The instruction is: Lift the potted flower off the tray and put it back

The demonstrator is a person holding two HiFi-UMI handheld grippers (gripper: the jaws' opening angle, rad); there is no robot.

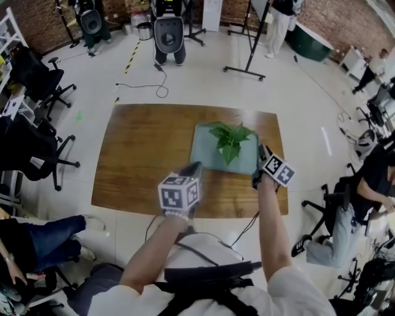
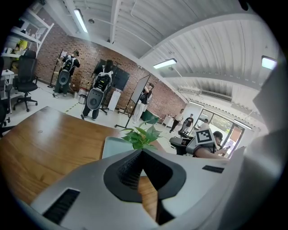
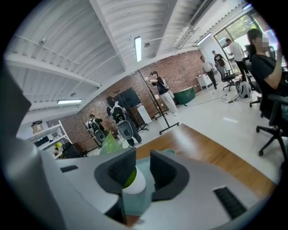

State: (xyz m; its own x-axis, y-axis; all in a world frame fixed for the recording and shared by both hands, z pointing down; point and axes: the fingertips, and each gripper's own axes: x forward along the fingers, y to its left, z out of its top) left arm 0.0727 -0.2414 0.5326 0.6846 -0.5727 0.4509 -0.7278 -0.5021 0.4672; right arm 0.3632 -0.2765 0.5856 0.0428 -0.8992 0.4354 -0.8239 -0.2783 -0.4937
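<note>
**1. Left claw.** The left claw is closed. Its pads meet at the tips with nothing between them. It hangs over the near part of the worktop. From this claw the potted flower lies ahead and to the right, well apart.

**2. Potted flower.** It stands on the tray with its stem upright, so the long axis is vertical. The leaves spread over the middle of the tray. In the head view they hide the base, so full seating on the tray cannot be confirmed from there.

**3. Right claw.** The right claw is open, its 2 pads standing apart. The white pot shows in the gap, beyond and below the pads, and neither pad presses on it. This claw sits just beside the right edge of the tray. The flower lies ahead of it and to the left.

**4. Governing relation.** Of the 2 claws, the right is the nearer. Any new grasp would likely need it to travel forward and down, with 1 pad on each side of the pot and the stem kept vertical.

**5. Surface and room.**
- The worktop is flat brown wood and the tray is pale green.
- Around the worktop is a pale floor with a loose cable.
- Office chairs stand off to the left.
- Machines on stands and a brick wall lie far ahead.
</note>
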